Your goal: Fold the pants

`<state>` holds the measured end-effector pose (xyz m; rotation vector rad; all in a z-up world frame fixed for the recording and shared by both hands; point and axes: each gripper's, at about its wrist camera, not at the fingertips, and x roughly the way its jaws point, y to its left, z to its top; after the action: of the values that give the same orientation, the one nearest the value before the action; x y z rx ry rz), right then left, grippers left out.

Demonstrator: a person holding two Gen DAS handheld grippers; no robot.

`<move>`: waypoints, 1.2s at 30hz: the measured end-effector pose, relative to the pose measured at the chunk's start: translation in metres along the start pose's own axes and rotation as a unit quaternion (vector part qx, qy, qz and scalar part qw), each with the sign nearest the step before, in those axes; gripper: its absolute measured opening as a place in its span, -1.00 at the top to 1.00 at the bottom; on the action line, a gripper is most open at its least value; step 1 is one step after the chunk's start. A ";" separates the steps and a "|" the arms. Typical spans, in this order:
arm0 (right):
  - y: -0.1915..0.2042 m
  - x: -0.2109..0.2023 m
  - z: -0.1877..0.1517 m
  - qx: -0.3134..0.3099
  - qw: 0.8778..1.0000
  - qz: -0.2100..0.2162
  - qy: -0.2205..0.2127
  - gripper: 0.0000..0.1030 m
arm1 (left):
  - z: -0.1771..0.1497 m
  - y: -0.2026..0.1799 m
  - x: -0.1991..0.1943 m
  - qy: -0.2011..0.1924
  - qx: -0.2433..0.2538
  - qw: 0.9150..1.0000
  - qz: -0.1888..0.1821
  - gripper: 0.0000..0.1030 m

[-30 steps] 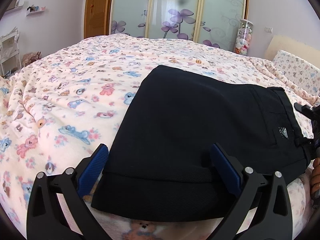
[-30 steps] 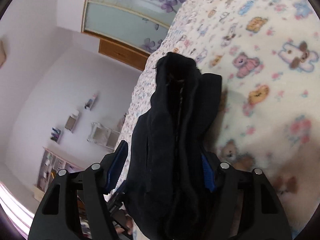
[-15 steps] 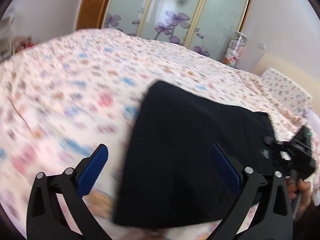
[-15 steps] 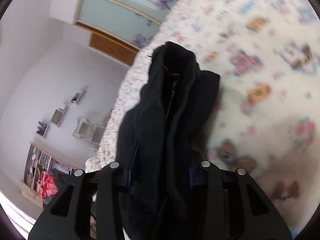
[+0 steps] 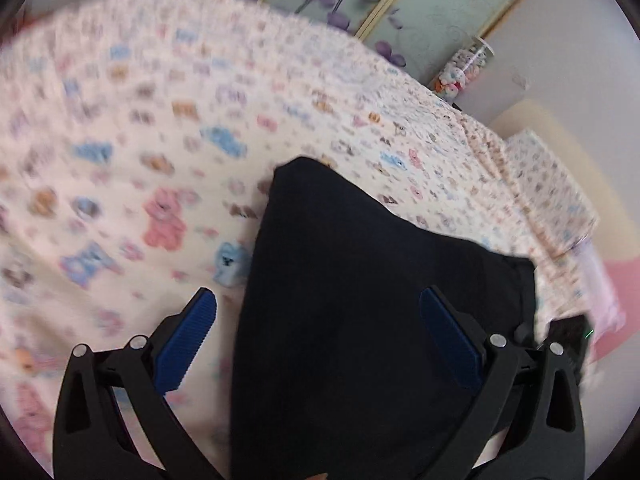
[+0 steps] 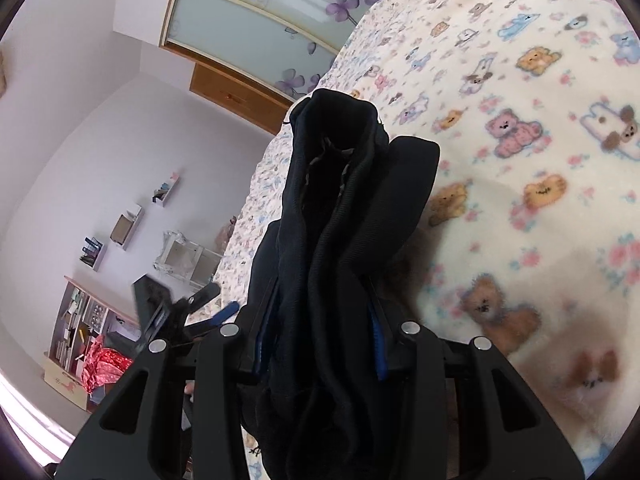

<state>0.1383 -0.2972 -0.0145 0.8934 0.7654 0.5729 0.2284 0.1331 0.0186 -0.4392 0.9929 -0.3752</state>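
The black folded pants (image 5: 360, 240) lie on the bed's teddy-print cover (image 5: 160, 120). My left gripper (image 5: 318, 294) hovers over their near part, open wide, its blue pads (image 5: 188, 340) touching nothing. The picture is blurred by motion. In the right wrist view my right gripper (image 6: 320, 312) is shut on a thick bunched end of the pants (image 6: 340, 200), which stands up between the jaws and hides the fingertips. The right gripper (image 5: 568, 336) shows at the pants' right end in the left wrist view. The left gripper (image 6: 180, 312) shows dimly at the left.
The bed cover (image 6: 520, 160) spreads far to all sides of the pants. A wardrobe with frosted floral doors (image 5: 400, 12) stands behind the bed. A pillow (image 5: 548, 184) lies at the right. Shelves and a cluttered cabinet (image 6: 80, 332) stand along the wall.
My right gripper's jaws closed on the bunched end of the pants. My left gripper lifted off the folded hem, swung across and tipped downward, staying open.
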 end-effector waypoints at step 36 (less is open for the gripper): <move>-0.022 -0.005 -0.011 0.038 0.999 -0.035 0.002 0.16 | 0.001 0.031 0.070 0.093 -0.144 0.973 -0.154 -0.97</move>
<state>0.1291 -0.3065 -0.0359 0.9320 0.8235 0.4876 0.2666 0.1254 -0.0468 -0.8392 1.1697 -0.5612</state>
